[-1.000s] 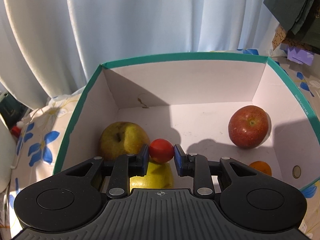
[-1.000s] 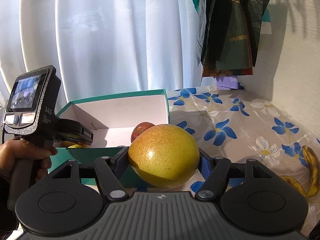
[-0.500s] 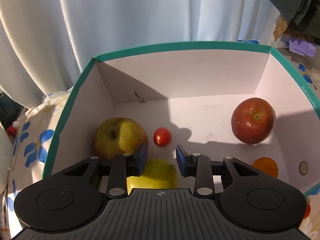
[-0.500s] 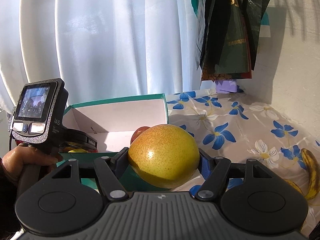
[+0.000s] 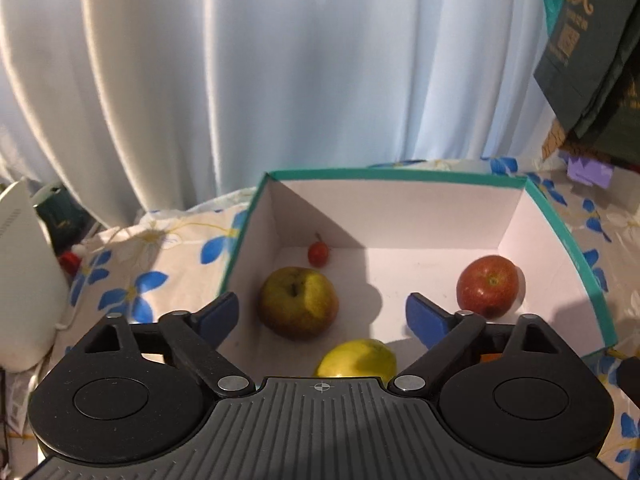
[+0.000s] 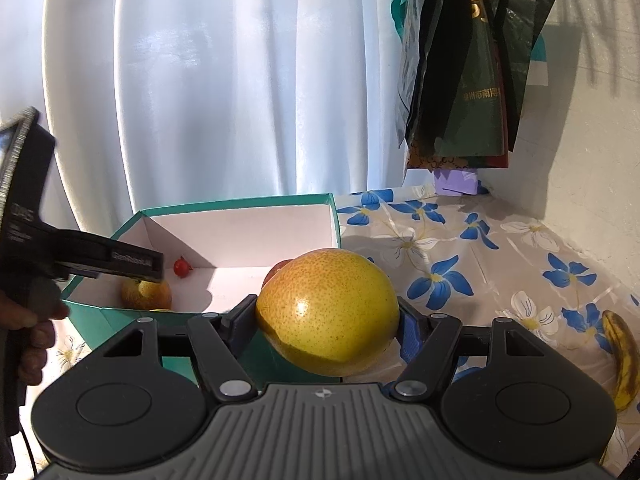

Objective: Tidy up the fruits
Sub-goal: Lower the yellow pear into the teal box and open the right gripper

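A teal-rimmed white box (image 5: 400, 176) (image 6: 240, 206) holds a small red tomato (image 5: 318, 253) (image 6: 181, 267) in its far left corner, a yellow-green apple (image 5: 298, 302) (image 6: 146, 294), a red apple (image 5: 488, 286), a yellow fruit (image 5: 356, 358) and a mostly hidden orange. My left gripper (image 5: 320, 312) hangs above the box with its jaws opening wide, and nothing is between the pads. My right gripper (image 6: 326, 320) stays shut on a large yellow-orange fruit (image 6: 328, 308), held in front of the box's near right corner.
White curtains hang behind the box. Dark bags (image 6: 468, 80) hang at the right wall. A spotted banana (image 6: 622, 352) lies on the blue-flowered cloth (image 6: 500, 248) at the right. A white object (image 5: 24, 280) stands left of the box. A person's hand (image 6: 36, 344) holds the left gripper.
The left gripper let go of the small tomato, opened wide, and rose back from the box. The tomato now lies near the far left corner. The right gripper kept still.
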A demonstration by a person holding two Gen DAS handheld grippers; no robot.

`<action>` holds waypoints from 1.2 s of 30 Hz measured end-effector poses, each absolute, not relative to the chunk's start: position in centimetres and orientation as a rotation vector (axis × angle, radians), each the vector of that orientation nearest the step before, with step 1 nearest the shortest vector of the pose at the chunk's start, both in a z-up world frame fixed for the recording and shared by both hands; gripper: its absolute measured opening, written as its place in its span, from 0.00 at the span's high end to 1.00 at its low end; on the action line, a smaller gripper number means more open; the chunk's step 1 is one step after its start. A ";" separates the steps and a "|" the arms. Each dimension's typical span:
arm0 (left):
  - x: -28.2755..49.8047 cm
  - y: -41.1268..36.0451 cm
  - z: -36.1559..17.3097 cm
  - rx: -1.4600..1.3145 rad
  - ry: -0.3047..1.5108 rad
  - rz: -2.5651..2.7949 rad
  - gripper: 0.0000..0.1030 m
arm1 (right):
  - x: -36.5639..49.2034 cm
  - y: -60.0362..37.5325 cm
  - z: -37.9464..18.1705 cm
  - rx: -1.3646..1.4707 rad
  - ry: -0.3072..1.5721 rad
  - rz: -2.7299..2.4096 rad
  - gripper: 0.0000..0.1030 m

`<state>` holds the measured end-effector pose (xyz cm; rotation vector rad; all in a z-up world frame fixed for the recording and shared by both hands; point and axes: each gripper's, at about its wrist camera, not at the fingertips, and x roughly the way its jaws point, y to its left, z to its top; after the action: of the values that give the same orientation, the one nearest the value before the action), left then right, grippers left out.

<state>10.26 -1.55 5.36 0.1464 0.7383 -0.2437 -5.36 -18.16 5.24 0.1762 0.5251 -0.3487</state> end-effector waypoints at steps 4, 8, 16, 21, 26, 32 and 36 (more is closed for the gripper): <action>8.6 1.3 6.5 0.097 0.731 -0.196 0.07 | -4.6 -18.2 5.3 0.163 0.515 -0.341 0.32; 7.9 2.7 6.5 0.081 0.750 -0.159 0.07 | -3.4 -17.9 5.2 0.142 0.502 -0.318 0.32; 7.2 3.9 6.9 0.064 0.745 -0.112 0.07 | -0.1 -17.2 3.9 0.100 0.503 -0.280 0.32; 7.1 4.8 7.1 0.045 0.757 -0.086 0.07 | 1.3 -17.3 3.1 0.080 0.506 -0.279 0.32; 7.2 5.0 7.1 0.040 0.762 -0.072 0.07 | 2.3 -17.7 1.9 0.085 0.543 -0.273 0.32; 7.4 4.7 6.8 0.049 0.777 -0.070 0.07 | 2.7 -17.2 1.2 0.046 0.544 -0.271 0.32; 7.2 4.7 6.7 0.063 0.779 -0.079 0.07 | 2.7 -17.3 1.2 0.039 0.545 -0.273 0.32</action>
<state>7.22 4.65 6.66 0.0627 0.7787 -0.0787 2.65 -17.29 1.19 0.0387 0.5445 -0.2727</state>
